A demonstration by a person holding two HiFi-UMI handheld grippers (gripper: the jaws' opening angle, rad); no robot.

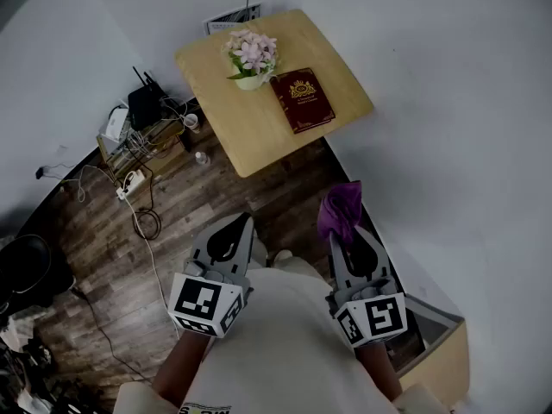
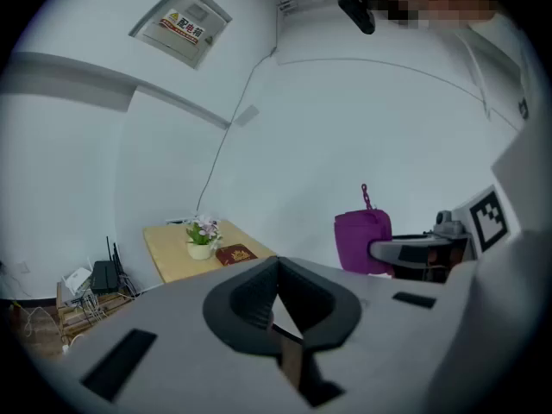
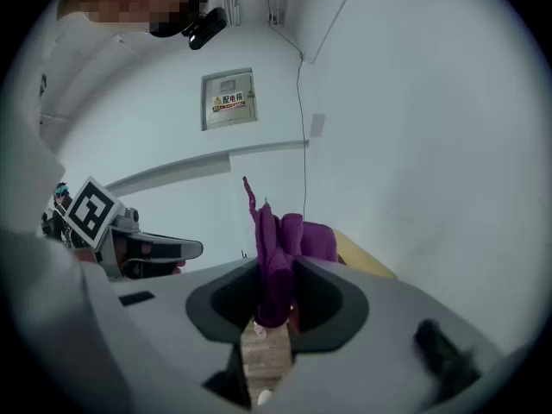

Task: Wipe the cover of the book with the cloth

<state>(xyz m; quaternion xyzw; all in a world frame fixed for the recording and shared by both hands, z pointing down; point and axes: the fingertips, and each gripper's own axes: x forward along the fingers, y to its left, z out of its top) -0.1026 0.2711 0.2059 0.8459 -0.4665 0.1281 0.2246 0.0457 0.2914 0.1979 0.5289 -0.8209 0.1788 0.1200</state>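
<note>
Jaws: right gripper (image 3: 274, 304) clamped on the purple cloth (image 3: 276, 248), which sticks out past the tips. Left gripper (image 2: 278, 296) closed, nothing in it. Book (image 1: 303, 99) lies flat on the table (image 1: 250, 136), well ahead of both sets of jaws and beside the flower pot (image 1: 252, 59), long axis roughly along the reach line. Right gripper looks nearer, so the cloth needs to go forward and slightly left.

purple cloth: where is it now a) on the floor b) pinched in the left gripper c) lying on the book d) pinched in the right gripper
d: the right gripper view shows the right gripper with its jaws closed on the purple cloth, while the book lies bare on the table.
</note>
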